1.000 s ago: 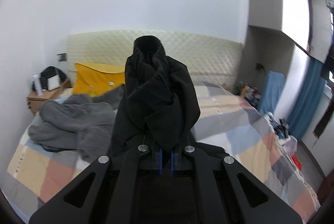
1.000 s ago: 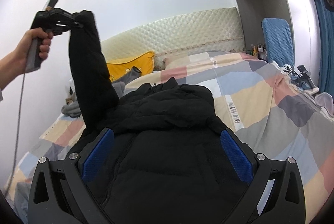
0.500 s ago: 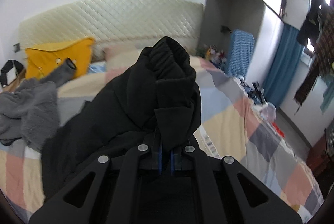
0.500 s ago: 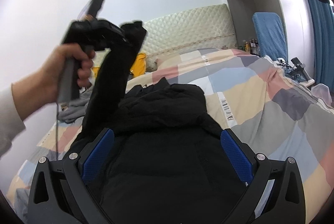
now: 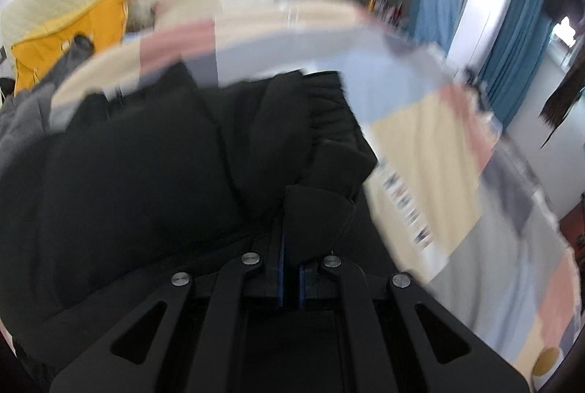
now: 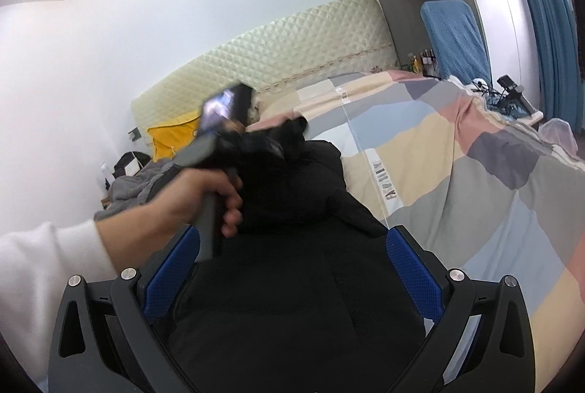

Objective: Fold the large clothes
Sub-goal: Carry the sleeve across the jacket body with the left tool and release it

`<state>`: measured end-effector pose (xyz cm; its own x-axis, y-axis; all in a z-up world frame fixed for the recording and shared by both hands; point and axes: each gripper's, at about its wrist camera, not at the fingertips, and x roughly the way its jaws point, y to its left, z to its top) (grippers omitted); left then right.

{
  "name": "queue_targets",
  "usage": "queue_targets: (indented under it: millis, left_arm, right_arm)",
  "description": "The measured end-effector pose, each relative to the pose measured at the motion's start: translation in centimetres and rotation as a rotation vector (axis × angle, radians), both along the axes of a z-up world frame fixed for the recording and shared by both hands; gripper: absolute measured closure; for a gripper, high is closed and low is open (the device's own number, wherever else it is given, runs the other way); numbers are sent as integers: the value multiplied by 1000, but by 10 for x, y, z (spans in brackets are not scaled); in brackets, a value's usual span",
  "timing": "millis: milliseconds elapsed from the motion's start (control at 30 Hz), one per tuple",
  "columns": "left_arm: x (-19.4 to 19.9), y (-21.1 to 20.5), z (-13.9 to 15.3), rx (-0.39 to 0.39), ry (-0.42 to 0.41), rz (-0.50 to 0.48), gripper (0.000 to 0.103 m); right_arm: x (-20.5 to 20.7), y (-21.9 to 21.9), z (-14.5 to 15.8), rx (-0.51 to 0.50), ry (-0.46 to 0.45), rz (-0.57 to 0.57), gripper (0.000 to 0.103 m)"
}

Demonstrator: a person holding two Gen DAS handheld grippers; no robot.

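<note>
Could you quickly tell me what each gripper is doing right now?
Left gripper: closed on the black jacket's sleeve.
Right gripper: open, holding nothing, over the jacket.

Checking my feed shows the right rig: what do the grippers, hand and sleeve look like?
Both grippers are black linkage frames with silver rivets. The right gripper has blue textured pads; the left gripper shows thin blue pad edges and a grey handle. The bare hand wears a white sleeve.
</note>
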<state>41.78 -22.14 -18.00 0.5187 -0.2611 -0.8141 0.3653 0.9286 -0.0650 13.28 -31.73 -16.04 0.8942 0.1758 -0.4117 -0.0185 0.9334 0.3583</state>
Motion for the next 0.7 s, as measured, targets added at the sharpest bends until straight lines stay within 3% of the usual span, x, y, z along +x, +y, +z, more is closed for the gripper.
queue_targets:
  millis: [133,500,600,700]
  left_arm:
    - [2,-7,-20,42,21,5,98]
    - [-24,15,22,-84,-12,0,96]
    - [-36,21,37,-95,-20,-11,87]
    - [-47,32,50,-103,-22,-12,64]
  right_arm:
    - [5,0,-4,-5,15,5,0]
    - [5,8,-5,-44,24,-6,0]
    - [4,10,-3,-57,23,-14,0]
    - [2,14,-3,-76,22,-18,0]
